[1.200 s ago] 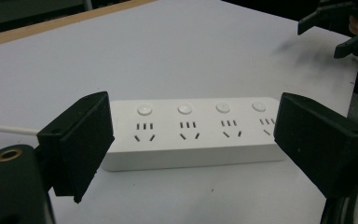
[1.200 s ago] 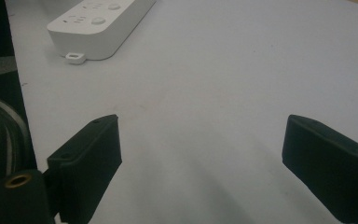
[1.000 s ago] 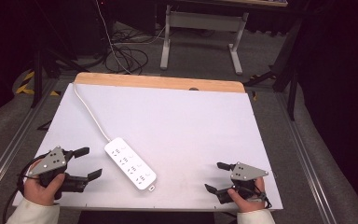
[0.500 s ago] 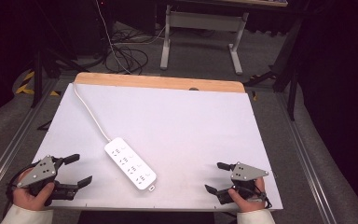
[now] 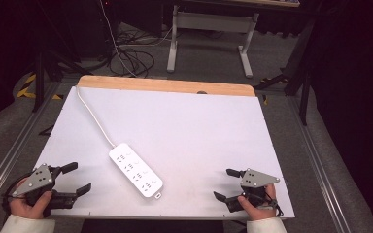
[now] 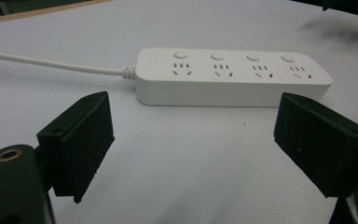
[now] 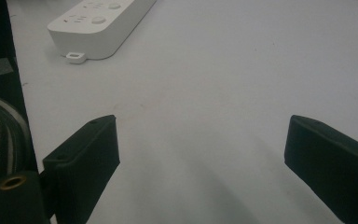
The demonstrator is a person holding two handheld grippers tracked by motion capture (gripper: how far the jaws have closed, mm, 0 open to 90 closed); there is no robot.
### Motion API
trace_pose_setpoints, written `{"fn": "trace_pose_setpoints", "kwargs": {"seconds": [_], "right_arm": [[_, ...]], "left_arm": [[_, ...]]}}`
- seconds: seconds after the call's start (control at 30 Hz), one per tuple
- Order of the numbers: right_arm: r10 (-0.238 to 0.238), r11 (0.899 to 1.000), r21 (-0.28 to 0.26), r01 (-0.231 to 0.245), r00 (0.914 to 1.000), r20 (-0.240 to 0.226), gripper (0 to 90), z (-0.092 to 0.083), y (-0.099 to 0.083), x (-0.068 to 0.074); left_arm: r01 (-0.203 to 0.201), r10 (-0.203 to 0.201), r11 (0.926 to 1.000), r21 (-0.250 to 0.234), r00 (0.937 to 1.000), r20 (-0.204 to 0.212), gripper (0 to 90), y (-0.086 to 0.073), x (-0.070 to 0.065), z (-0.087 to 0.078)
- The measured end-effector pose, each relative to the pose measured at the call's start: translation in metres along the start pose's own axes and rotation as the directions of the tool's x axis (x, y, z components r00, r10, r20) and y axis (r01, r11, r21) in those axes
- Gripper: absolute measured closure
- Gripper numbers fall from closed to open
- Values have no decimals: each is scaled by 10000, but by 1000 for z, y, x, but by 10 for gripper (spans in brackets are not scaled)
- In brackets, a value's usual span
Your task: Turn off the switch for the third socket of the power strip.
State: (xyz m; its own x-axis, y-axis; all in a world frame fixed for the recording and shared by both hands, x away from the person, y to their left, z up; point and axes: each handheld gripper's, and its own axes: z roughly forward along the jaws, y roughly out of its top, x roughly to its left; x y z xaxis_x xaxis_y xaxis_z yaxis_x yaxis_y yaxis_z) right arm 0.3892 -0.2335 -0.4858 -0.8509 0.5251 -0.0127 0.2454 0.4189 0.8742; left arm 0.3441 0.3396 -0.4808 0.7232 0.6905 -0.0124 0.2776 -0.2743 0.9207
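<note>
A white power strip (image 5: 136,169) with several sockets lies slantwise on the white table (image 5: 194,126), near its front edge; its white cord (image 5: 94,117) runs to the back left corner. My left gripper (image 5: 76,177) rests at the front left corner, open and empty, aimed at the strip's long side (image 6: 233,77). At the front right my right gripper (image 5: 225,184) is open too, holding nothing. The strip's end (image 7: 98,21) shows at the top left of the right gripper view.
A wooden strip (image 5: 165,85) borders the table's far edge. Beyond it on the floor are loose cables (image 5: 131,56) and a grey metal stand (image 5: 209,29). Metal rails (image 5: 14,145) run along both sides of the table.
My left gripper has drawn back toward the front left corner, away from the power strip. The right gripper and the strip have stayed put.
</note>
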Motion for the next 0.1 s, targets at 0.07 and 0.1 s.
{"fn": "trace_pose_setpoints", "kwargs": {"seconds": [0.07, 0.1], "right_arm": [[29, 10000, -16, -29, 10000, 23, 109, 0, 0, 0], [40, 10000, -19, -40, 10000, 39, 109, 0, 0, 0]], "left_arm": [[-118, 118, 9999, 36, 9999, 15, 123, 1, -1, 0], [-55, 55, 10000, -4, 10000, 40, 122, 1, -2, 0]]}}
